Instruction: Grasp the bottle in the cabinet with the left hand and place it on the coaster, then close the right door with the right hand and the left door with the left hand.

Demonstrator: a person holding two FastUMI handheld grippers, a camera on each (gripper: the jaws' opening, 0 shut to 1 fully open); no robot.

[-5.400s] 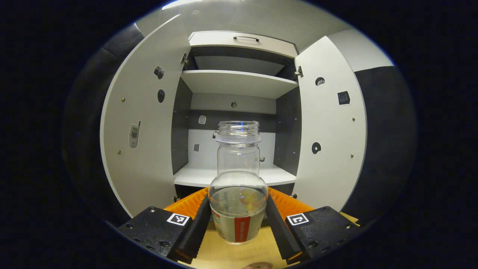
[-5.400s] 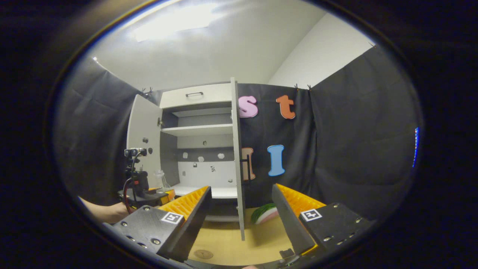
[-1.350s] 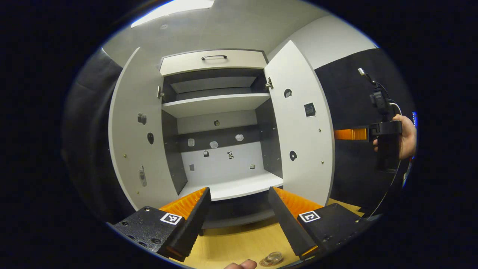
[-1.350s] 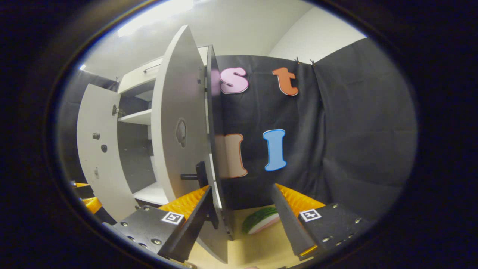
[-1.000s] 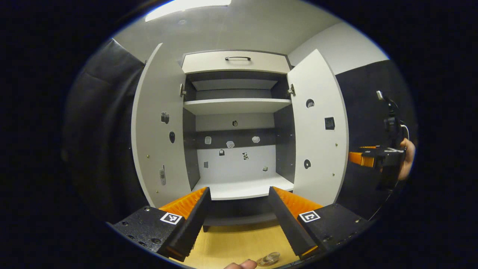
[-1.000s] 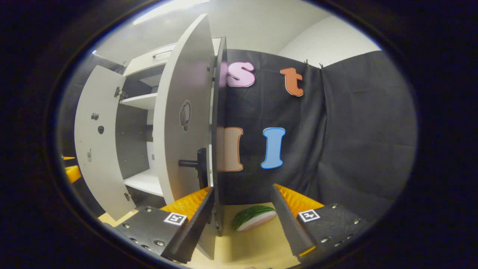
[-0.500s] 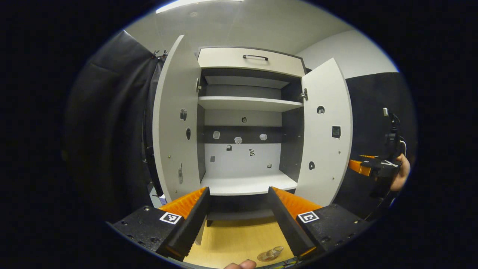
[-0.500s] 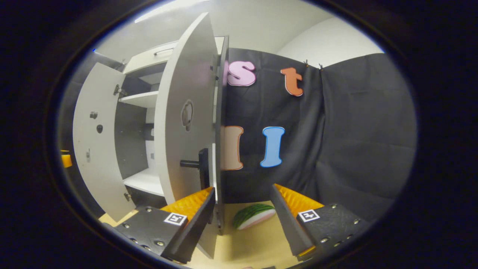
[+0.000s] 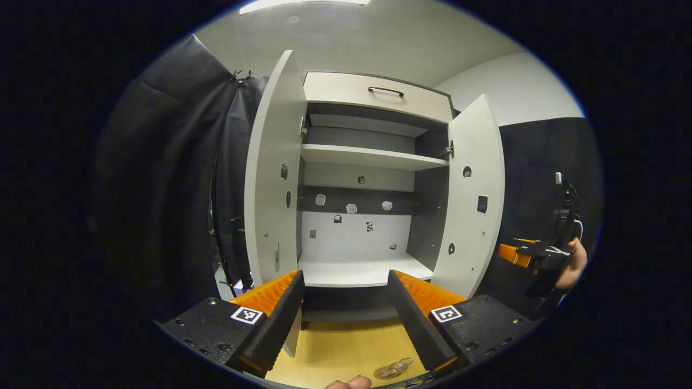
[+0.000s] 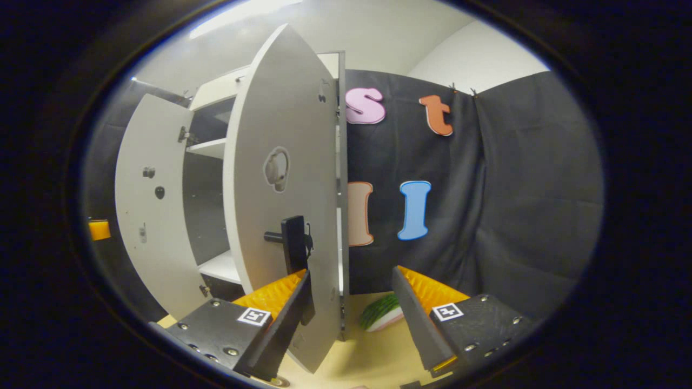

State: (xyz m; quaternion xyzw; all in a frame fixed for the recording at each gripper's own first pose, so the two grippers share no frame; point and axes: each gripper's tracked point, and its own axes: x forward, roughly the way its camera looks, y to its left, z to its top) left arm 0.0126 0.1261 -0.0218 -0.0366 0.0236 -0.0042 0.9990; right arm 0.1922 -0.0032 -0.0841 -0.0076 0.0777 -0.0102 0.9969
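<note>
the left gripper (image 9: pixel 343 308) is spread wide and holds nothing. it faces the open cabinet (image 9: pixel 373 100) from in front, its fingers framing the lower shelf (image 9: pixel 354 273). the bottle (image 9: pixel 393 369) lies at the very bottom edge of the left gripper view, on the table (image 9: pixel 346 348), close under the gripper's right finger and nearer the camera than the fingertips; what it stands on is too small and cut off to make out. a fingertip (image 9: pixel 348 383) of the person shows just left of it.

both doors stand open. the left door (image 9: pixel 273 178) is seen nearly edge-on, the right door (image 9: pixel 470 200) angled outward. beyond the right door, a hand (image 9: pixel 574 265) holds the right gripper (image 9: pixel 521 254).

in the right gripper view, the right gripper (image 10: pixel 348 308) is also spread and empty. the right door (image 10: pixel 281 178) stands between its fingers, close to the left one, with its dark handle (image 10: pixel 292 246) just above that finger; i cannot tell if the finger touches the door. a toy watermelon slice (image 10: pixel 381 313) lies on the table (image 10: pixel 367 356) between the fingers, beyond the door's edge.
</note>
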